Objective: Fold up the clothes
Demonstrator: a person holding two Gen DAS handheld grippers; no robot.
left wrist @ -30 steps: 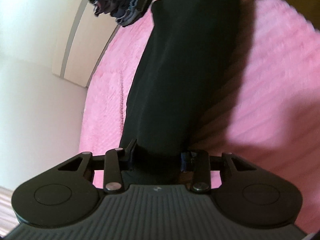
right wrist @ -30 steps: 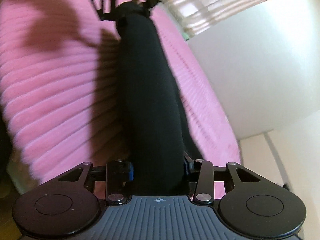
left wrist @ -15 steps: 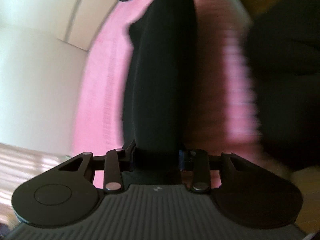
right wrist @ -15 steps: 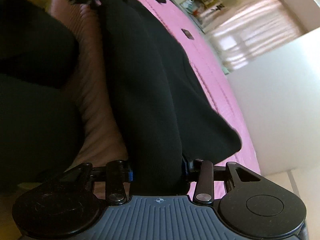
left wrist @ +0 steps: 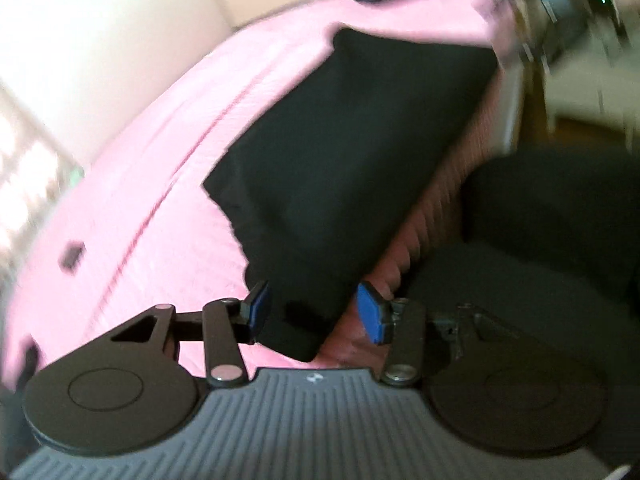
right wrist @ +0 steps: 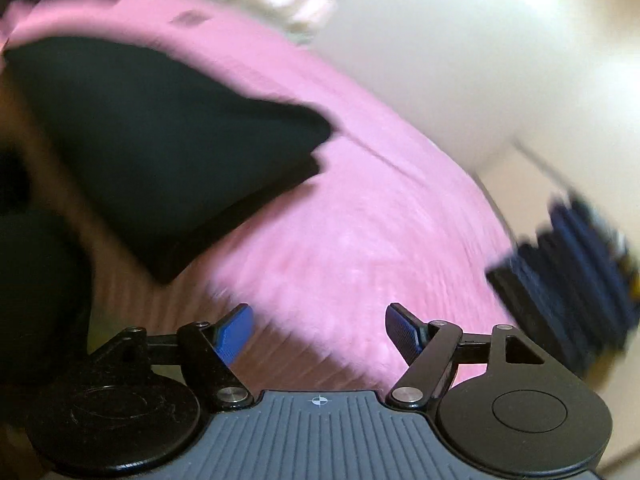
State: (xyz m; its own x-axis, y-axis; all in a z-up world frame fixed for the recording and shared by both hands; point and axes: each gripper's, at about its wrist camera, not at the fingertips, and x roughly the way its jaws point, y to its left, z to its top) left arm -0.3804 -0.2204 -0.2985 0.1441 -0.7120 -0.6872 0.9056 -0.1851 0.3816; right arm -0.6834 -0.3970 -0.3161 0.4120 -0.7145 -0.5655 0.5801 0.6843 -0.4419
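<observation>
Jaws of both the left gripper (left wrist: 314, 314) and right gripper (right wrist: 320, 332) are opening, apparently to leave the folded black garment (left wrist: 344, 152) flat on the pink bed (left wrist: 168, 184).

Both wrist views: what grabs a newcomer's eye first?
The folded black garment lying on the pink bedspread, left of centre in the right wrist view. Then the blue pads: the right gripper is opening with nothing between them, while the left gripper is opening around the garment's near corner.

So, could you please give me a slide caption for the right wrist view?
Right gripper opening, nothing between its jaws; folded black garment lies on the pink blanket.
</observation>
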